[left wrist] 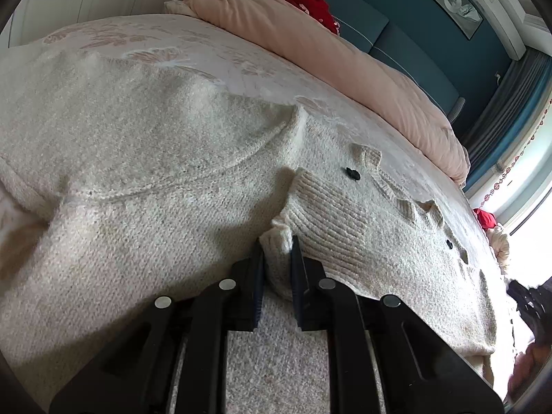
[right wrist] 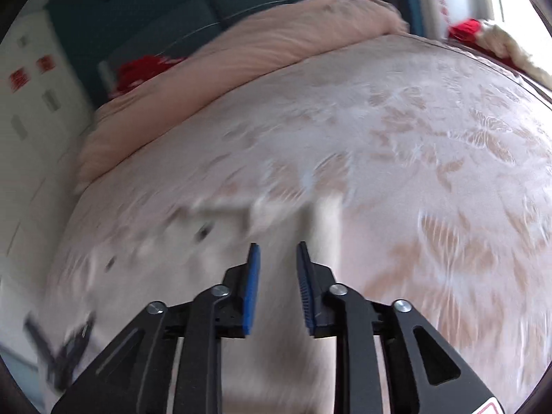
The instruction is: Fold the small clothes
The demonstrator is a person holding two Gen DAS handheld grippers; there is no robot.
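A cream knitted cardigan (left wrist: pixel 145 158) with small black buttons (left wrist: pixel 352 173) lies spread on the bed. My left gripper (left wrist: pixel 277 245) is shut on its ribbed sleeve cuff (left wrist: pixel 324 220), which is drawn across the body of the garment. In the right wrist view the picture is blurred by motion. My right gripper (right wrist: pixel 276 252) hangs over a pale strip of the cardigan (right wrist: pixel 321 227); its jaws stand a little apart and I cannot tell whether cloth is pinched between them.
The bed has a pale floral cover (right wrist: pixel 431 145). A rolled pink duvet (left wrist: pixel 310 38) lies along the far side with red cloth (left wrist: pixel 314 0) behind it. More red and cream clothes (left wrist: pixel 493 227) sit at the bed's edge by the window.
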